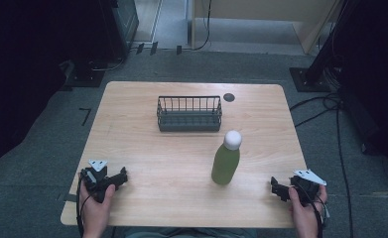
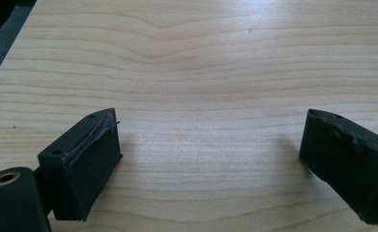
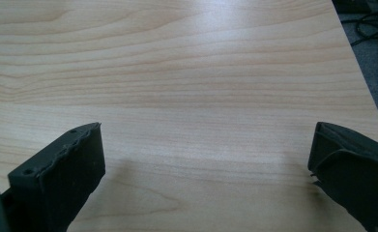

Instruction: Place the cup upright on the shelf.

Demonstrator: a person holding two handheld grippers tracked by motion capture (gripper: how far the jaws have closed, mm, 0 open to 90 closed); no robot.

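From the high view, a green bottle [image 1: 226, 163] with a white cap stands upright on the wooden table [image 1: 147, 148], in front of and slightly right of a dark wire basket [image 1: 189, 113]. The basket's inside is hard to make out. A small dark disc [image 1: 228, 97] lies just right of the basket's far corner. The left gripper [image 1: 117, 177] rests well left of the bottle near the front edge, the right gripper [image 1: 276, 188] nearer the bottle, on its right; both forearms are cut off at the bottom.

In the left gripper view, the jaws stand wide apart over bare wood, holding nothing.

In the right gripper view, the jaws are likewise spread wide and empty, the right one cut off by the frame's edge.
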